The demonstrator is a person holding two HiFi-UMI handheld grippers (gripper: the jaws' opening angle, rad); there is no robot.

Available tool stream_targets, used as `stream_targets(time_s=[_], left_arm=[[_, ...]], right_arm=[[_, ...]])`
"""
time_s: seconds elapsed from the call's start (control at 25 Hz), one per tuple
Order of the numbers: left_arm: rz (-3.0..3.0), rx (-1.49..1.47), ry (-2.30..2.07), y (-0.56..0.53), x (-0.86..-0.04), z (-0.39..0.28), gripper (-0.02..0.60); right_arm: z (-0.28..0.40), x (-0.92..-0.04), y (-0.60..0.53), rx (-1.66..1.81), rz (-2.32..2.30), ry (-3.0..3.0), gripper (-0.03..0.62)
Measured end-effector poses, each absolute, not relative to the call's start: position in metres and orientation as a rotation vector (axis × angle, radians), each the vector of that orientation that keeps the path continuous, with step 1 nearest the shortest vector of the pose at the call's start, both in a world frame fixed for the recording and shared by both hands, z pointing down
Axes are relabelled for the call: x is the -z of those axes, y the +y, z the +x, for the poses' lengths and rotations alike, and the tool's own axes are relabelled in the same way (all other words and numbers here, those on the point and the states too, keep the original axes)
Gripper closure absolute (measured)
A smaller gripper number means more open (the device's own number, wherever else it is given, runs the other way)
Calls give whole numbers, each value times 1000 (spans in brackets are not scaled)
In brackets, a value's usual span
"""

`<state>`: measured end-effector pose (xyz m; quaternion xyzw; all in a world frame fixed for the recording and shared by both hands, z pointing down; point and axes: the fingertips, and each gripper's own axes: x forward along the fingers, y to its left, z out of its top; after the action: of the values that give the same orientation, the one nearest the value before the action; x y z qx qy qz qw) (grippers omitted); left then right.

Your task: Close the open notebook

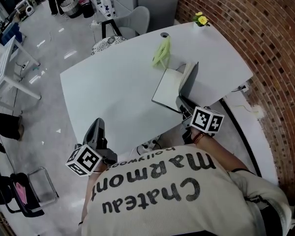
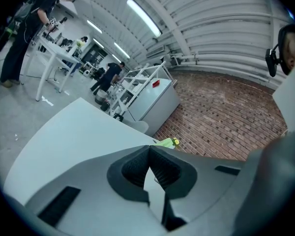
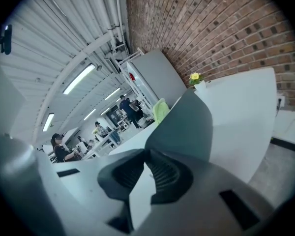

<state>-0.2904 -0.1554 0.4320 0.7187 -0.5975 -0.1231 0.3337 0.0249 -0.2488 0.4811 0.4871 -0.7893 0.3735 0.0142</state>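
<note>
White table (image 1: 118,92), near edge first: left gripper (image 2: 148,154) parked off it, jaws tip to tip on nothing. Right gripper (image 3: 146,152) narrowed, apparently pinching the near edge of the cover (image 1: 191,77), stood half upright for swinging over the pages of the notebook (image 1: 167,88) mid-table. Contact itself masked by pads. Beyond, green object (image 1: 162,52), unidentifiable.

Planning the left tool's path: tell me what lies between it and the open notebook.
Nothing but bare white table separates the left tool from the notebook; the head view shows it.
</note>
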Motion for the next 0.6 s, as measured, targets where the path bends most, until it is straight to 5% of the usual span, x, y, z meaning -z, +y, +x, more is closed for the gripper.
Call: stream_targets(time_s=[0.6], left_arm=[[1834,346,-1631,-150,-430,-309,580]], right_arm=[[2,-496,-261,-1196,1424,-2457,553]])
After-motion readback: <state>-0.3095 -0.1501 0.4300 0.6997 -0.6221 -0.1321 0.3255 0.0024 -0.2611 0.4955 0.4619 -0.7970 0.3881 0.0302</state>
